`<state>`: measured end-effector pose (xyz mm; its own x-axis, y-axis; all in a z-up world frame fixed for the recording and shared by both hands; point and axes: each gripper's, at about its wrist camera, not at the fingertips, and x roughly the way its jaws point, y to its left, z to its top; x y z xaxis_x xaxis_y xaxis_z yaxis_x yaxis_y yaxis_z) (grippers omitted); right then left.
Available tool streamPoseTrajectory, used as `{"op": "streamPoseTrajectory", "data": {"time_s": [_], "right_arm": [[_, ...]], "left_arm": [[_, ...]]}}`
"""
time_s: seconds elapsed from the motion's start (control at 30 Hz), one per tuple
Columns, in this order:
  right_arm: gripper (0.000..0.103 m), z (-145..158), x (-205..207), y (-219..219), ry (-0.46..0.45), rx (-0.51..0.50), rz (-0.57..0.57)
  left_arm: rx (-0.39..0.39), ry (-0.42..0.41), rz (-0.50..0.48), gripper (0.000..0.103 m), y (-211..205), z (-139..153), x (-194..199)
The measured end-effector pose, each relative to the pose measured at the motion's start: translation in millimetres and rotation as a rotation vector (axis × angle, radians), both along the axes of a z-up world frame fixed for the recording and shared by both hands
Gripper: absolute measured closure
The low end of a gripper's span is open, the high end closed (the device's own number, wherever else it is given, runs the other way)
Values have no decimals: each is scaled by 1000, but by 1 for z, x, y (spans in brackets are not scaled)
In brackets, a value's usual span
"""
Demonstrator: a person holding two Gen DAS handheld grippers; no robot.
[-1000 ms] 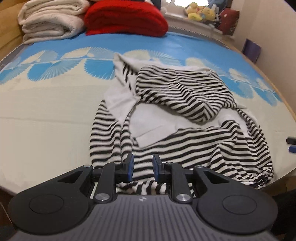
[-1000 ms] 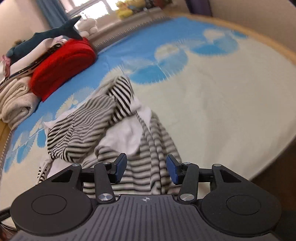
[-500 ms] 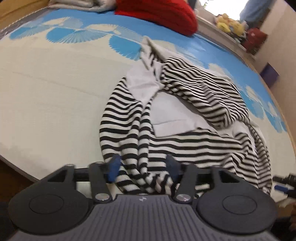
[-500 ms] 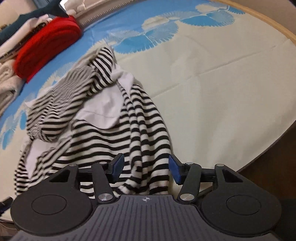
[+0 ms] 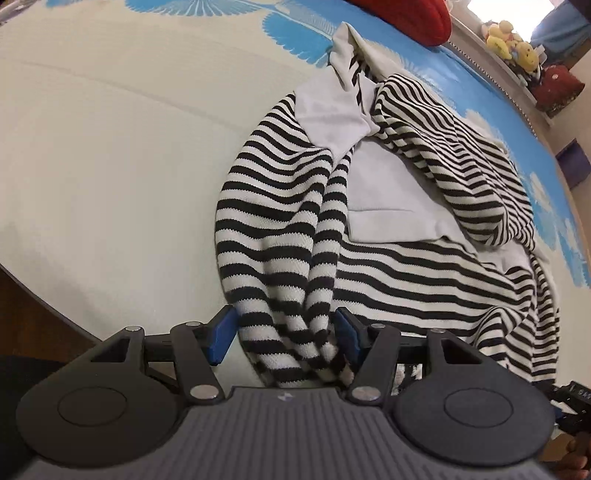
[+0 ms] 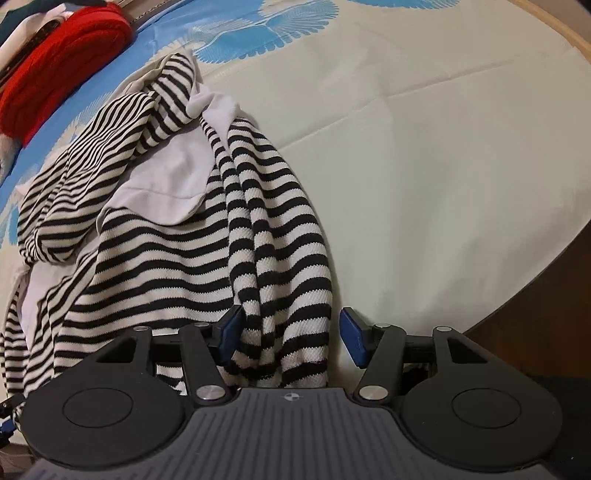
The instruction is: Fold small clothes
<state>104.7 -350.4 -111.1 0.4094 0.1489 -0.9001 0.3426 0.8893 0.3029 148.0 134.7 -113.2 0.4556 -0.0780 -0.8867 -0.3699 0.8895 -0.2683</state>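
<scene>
A black-and-white striped hooded top [image 5: 406, 280] with a white lining lies crumpled on the bed. Its near left bunch of fabric sits between the blue pads of my left gripper [image 5: 284, 334], which is open; the right pad touches the cloth and the left pad stands just beside it. In the right wrist view the same top [image 6: 155, 258] spreads to the left. Its near right bunch lies between the pads of my open right gripper [image 6: 291, 336], with a gap showing at the right pad. Both grippers point steeply down at the garment's near edge.
The cream sheet with blue fan prints [image 5: 110, 166] stretches left of the garment, and right of it [image 6: 443, 166] in the right wrist view. The bed's wooden edge [image 6: 535, 288] runs close by. A red folded blanket [image 6: 55, 74] and plush toys [image 5: 513, 26] lie at the far end.
Both grippers have dropped toward the top's near edge. The left jaws have widened, the right ones a little. Bunched fabric now sits between each pair of pads.
</scene>
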Motion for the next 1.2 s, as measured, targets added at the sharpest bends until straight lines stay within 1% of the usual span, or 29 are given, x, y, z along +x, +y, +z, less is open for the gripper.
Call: {"op": "streamPoseTrajectory", "data": {"time_s": [0.07, 0.13, 0.17, 0.2, 0.23, 0.27, 0.3, 0.37, 0.43, 0.47, 0.53, 0.6, 0.67, 0.7, 0.77, 0.8, 0.83, 0.93, 1.17, 1.2], "right_arm": [[44, 0, 0, 0, -1, -2, 3], [46, 1, -1, 1, -3, -7, 9], [51, 1, -1, 2, -5, -10, 14], [61, 2, -2, 3, -9, -8, 21], [68, 3, -3, 3, -15, -1, 26], [82, 4, -4, 2, -22, 8, 27], [89, 6, -5, 1, -32, 20, 27], [93, 13, -8, -2, -61, 36, 17], [94, 24, -14, -8, -111, 59, -6], [94, 30, -18, -11, -140, 76, -17], [94, 37, -22, -14, -170, 94, -21], [93, 34, -21, -16, -144, 95, -20], [91, 21, -19, -15, -79, 98, -22], [85, 16, -17, -14, -52, 91, -21], [78, 11, -15, -10, -18, 56, -13], [71, 11, -15, -7, -10, 37, -5], [69, 10, -15, -5, 2, 22, 9], [68, 6, -15, 0, 16, 11, 30], [68, 5, -14, 4, 12, -8, 51], [69, 6, -14, 5, 10, -11, 58]], "left_arm": [[14, -4, -12, 41, -3, 0, -1], [22, -7, -29, 51, -5, 0, -1], [22, -7, -40, 59, -6, 0, -1], [21, -10, -47, 71, -6, 0, -1], [18, -17, -55, 80, -6, 1, -2], [15, -25, -61, 92, -7, 4, -3], [13, -38, -66, 94, -7, 8, -4], [11, -82, -71, 96, -7, 20, -8], [-4, -131, -53, 96, -3, 34, -14], [-14, -142, -45, 96, -1, 38, -17], [-26, -126, -37, 95, 2, 38, -18], [-52, -67, -31, 93, 4, 26, -16], [-72, -19, -31, 89, 4, 15, -12], [-68, -7, -29, 82, 4, 12, -12], [-41, 14, -29, 71, 2, 7, -10], [-32, 19, -30, 70, 1, 5, -10], [-33, 23, -30, 70, 3, 4, -9], [-36, 30, -25, 69, 4, 0, -9], [4, 30, -58, 70, -3, -1, -7], [6, 28, -62, 74, -4, -1, -7]]}}
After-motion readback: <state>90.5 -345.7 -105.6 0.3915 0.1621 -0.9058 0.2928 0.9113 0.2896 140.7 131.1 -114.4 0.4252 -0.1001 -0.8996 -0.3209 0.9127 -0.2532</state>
